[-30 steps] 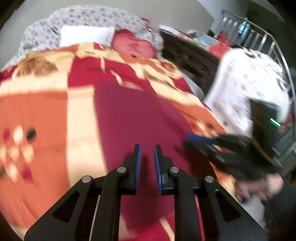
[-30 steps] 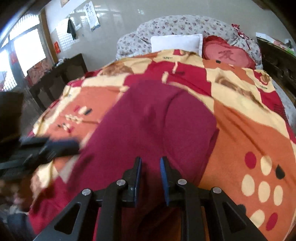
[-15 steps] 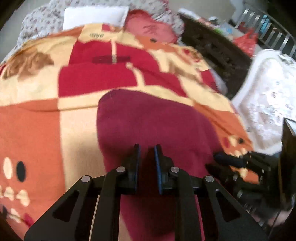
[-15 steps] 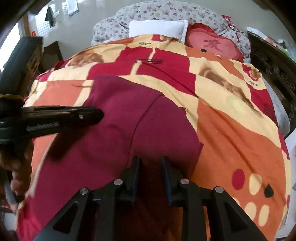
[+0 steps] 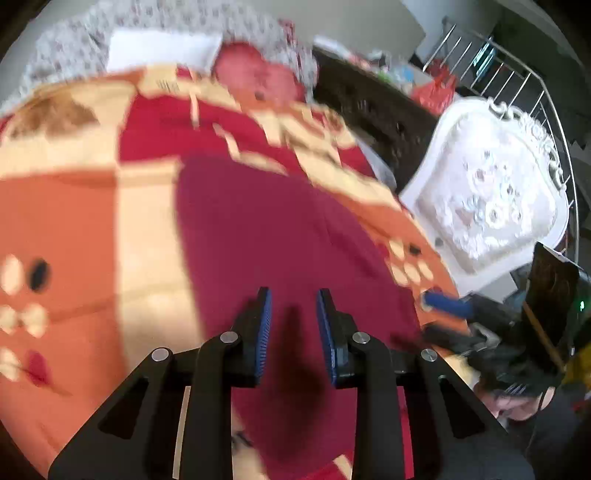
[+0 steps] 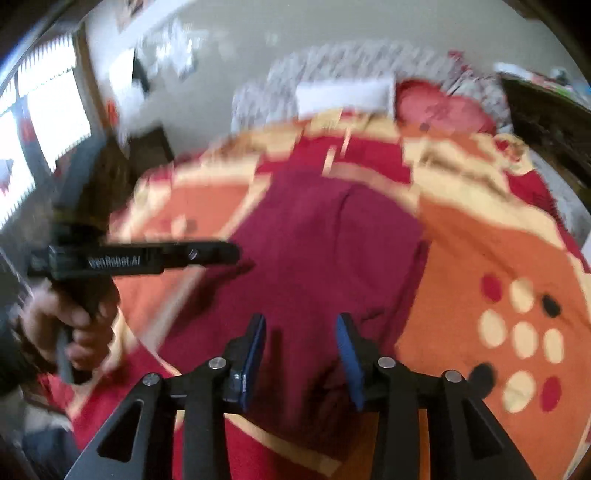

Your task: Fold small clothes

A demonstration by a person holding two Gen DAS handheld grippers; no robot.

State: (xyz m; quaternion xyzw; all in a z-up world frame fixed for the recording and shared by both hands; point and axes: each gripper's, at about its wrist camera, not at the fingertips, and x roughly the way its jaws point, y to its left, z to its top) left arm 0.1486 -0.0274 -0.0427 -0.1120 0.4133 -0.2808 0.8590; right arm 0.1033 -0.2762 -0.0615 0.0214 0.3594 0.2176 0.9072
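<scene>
A dark maroon garment (image 5: 280,229) (image 6: 325,240) lies flat on the orange, red and cream blanket (image 5: 66,221) (image 6: 480,251) of a bed. My left gripper (image 5: 293,295) hovers over the garment's near part. Its jaws are opening, and only the cloth below shows through the gap. The right gripper (image 6: 301,321) hangs over the same near part, a little to the right. Its jaws are also opening, wider, and they grip nothing. In the right wrist view the left gripper (image 6: 221,253) reaches in from the left, held by a hand (image 6: 74,325). The right gripper's blue pad (image 5: 443,302) shows at the right of the left wrist view.
At the head of the bed lie a white pillow (image 6: 343,94), a red cushion (image 6: 443,107) and a flowered bolster (image 5: 177,22). A dark wooden cabinet (image 5: 373,107), a white ornate chair (image 5: 491,188) and a metal rail (image 5: 517,85) stand right of the bed. A bright window (image 6: 40,125) is at the left.
Both grippers were shut and now have their jaws apart, the right wider. Both pushed forward over the garment, then drew back toward its near edge. The pictures are blurred by motion.
</scene>
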